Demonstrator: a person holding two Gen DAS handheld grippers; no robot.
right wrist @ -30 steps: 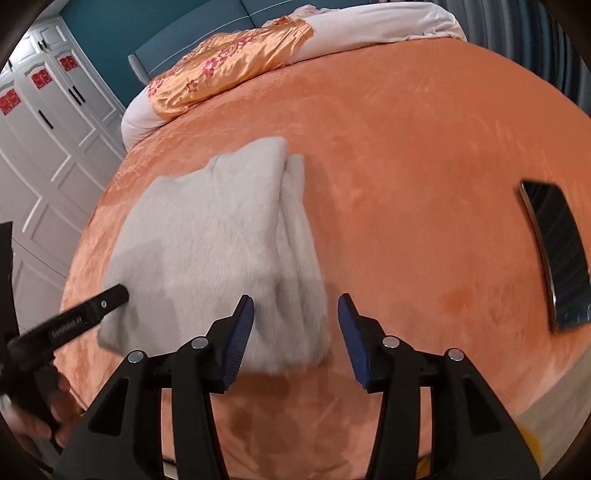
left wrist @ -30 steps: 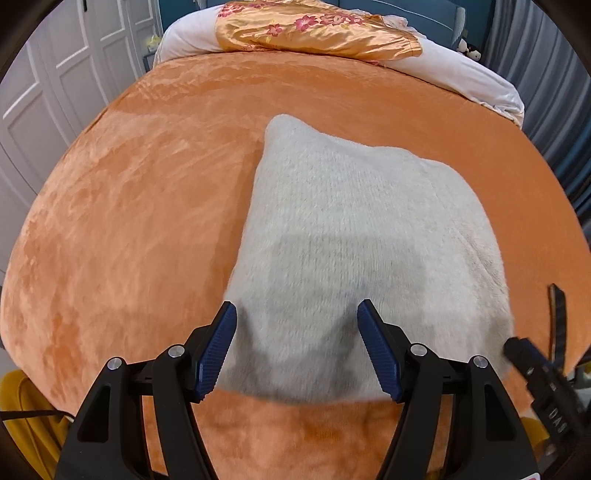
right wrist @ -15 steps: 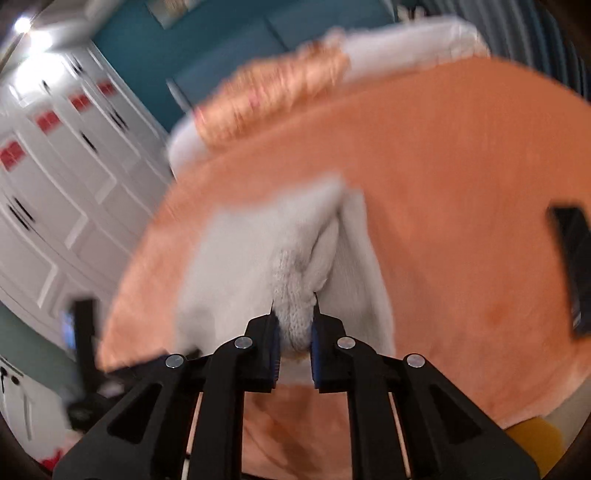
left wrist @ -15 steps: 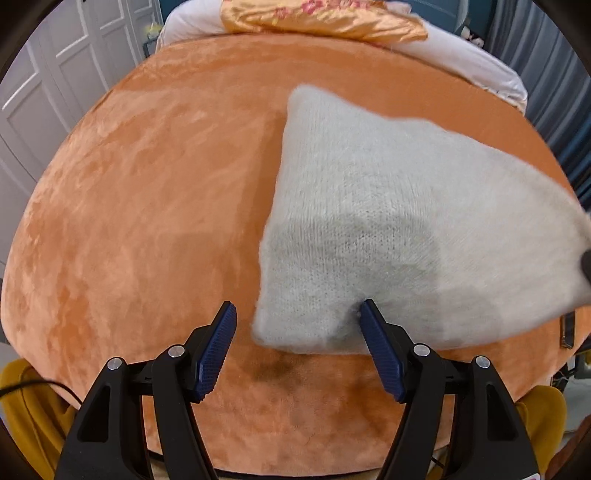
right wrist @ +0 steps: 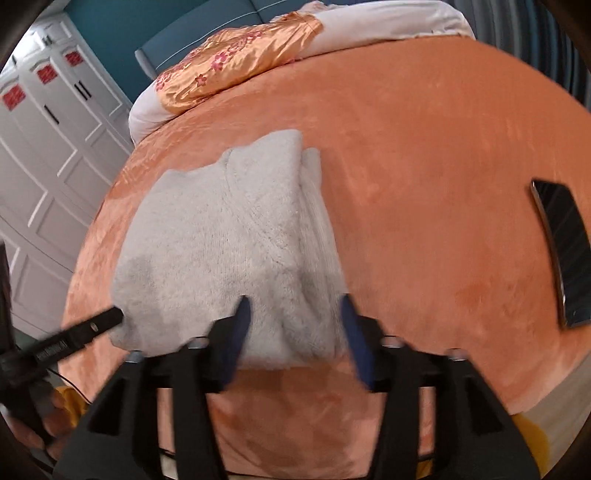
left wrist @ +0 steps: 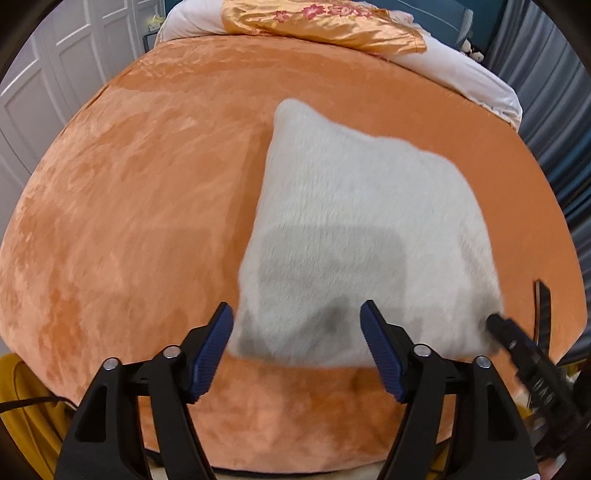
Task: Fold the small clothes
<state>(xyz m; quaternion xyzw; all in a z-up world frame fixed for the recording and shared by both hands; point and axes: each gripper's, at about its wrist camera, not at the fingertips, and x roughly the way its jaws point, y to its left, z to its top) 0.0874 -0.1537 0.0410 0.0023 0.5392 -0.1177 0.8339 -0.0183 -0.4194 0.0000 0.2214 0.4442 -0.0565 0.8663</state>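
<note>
A folded cream knitted sweater (left wrist: 354, 236) lies flat on the orange bed cover (left wrist: 147, 184). It also shows in the right wrist view (right wrist: 229, 243), folded with a thicker layered edge on its right side. My left gripper (left wrist: 297, 334) is open and empty, just above the sweater's near edge. My right gripper (right wrist: 293, 323) is open and empty, its blue pads astride the sweater's near right corner without gripping it. The right gripper's tip shows at the sweater's right corner in the left wrist view (left wrist: 517, 343).
A black phone (right wrist: 561, 247) lies on the cover to the right of the sweater. An orange floral pillow (left wrist: 325, 22) on white bedding is at the far end. White wardrobe doors (right wrist: 44, 155) stand to the left. The bed's near edge is just below both grippers.
My right gripper was shut on the sweater's corner half a second ago and has let go and opened. The sweater has dropped back flat. My left gripper stays open.
</note>
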